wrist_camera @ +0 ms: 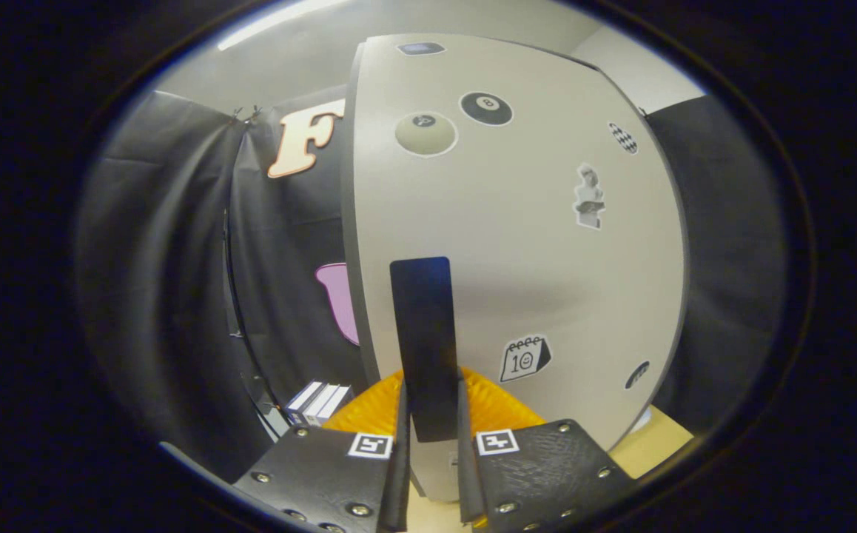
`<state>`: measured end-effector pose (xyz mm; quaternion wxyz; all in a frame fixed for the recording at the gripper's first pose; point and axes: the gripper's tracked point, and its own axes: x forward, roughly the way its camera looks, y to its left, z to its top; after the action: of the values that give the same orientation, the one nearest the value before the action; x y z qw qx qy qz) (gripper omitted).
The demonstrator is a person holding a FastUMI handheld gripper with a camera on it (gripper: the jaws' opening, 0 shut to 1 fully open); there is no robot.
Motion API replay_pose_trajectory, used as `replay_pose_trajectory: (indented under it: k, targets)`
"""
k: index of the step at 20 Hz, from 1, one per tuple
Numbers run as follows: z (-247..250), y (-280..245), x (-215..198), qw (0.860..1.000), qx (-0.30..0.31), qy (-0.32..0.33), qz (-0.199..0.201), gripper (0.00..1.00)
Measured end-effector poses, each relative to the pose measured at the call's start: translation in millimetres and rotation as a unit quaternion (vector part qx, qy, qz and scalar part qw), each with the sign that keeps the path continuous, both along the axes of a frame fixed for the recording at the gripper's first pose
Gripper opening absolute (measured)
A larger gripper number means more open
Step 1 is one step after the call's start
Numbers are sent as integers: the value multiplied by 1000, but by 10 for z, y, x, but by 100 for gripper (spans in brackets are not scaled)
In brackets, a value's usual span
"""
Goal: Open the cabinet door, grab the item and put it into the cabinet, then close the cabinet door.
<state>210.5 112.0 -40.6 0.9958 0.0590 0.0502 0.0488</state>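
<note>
Gripper (432, 414) with both fingers closed narrowly upon the dark upright handle (422, 340) of the pale cabinet door (547, 259), which bears stickers and stands just ahead of them.

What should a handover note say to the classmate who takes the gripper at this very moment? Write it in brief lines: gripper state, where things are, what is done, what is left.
Gripper: fingers closed on the dark handle of the cabinet door, one on each side.
Door: seems to be swung partly out; whether it is opening or closing cannot be told.
Orange ribbed item: just behind the fingers, at the door's foot.
Small boxes: beside the door's edge, against the booth wall.
Done: handle gripped.
Left: check whether the item is in the cabinet, then close the door.
</note>
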Motion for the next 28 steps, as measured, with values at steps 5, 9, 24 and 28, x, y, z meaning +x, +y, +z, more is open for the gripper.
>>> replay_pose_trajectory:
  k: [5,9,24,28]
  targets:
    - [9,-94,-94,1000,4,3,-15,27]
    - [17,-161,-189,1000,9,2,-26,27]
    - [22,-496,-477,998,8,8,-59,26]
    - [31,-615,-531,998,10,10,-59,26]
